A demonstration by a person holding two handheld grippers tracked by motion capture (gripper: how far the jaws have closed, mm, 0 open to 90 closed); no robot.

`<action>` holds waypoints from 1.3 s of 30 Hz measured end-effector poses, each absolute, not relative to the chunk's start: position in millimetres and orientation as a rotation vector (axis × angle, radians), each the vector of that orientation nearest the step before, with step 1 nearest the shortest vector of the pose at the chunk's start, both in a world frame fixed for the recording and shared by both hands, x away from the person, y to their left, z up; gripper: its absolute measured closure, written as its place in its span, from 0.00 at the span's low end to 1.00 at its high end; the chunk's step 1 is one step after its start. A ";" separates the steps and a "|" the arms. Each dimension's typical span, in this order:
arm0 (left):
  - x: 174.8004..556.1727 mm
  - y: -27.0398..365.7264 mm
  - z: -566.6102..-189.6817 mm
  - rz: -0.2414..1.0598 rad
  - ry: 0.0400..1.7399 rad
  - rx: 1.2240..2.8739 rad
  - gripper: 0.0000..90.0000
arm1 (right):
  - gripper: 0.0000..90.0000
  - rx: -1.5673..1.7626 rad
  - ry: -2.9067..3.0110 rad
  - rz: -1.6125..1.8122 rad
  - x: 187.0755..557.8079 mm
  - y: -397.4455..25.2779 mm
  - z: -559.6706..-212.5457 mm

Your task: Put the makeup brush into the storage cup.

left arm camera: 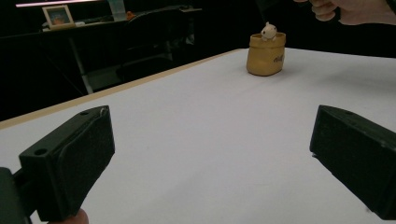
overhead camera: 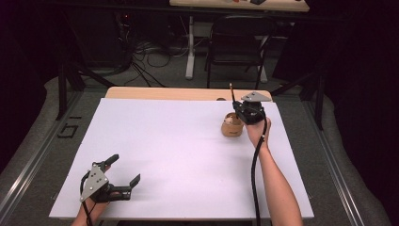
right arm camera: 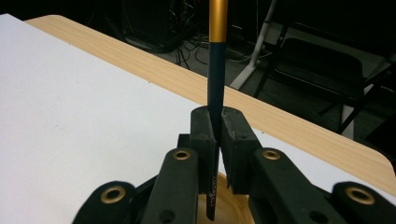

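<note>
The right gripper (right arm camera: 215,140) clamps a slim black pen with a gold upper barrel (right arm camera: 216,70) upright over the small tan wooden cup (overhead camera: 232,125) near the desk's far right corner — the left gripper (overhead camera: 123,170), jaws wide apart, rests near the near left corner.

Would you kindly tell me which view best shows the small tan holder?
The left gripper view: the tan holder stands whole and unobstructed. The high view shows it small, beside the right gripper; the right gripper view shows a sliver.
</note>
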State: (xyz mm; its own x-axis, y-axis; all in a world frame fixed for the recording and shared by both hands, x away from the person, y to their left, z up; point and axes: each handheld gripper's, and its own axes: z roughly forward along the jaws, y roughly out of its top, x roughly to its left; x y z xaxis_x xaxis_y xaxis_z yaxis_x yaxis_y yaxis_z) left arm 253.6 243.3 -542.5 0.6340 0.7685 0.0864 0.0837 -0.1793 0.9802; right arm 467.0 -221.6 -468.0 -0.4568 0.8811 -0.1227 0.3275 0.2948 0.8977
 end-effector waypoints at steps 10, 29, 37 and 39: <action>253.7 243.4 -542.4 0.713 0.707 1.660 0.00 | 0.93 1.097 1.952 1.120 468.6 -222.3 -472.0; 253.6 243.7 -542.5 0.713 0.711 1.660 0.00 | 0.57 1.162 1.969 1.164 464.5 -229.3 -475.8; 253.9 242.6 -542.8 0.712 0.709 1.661 0.00 | 0.29 1.161 1.994 1.197 455.8 -232.0 -469.1; 254.0 242.8 -542.8 0.712 0.709 1.662 0.00 | 0.24 1.157 2.010 1.205 452.7 -231.9 -467.5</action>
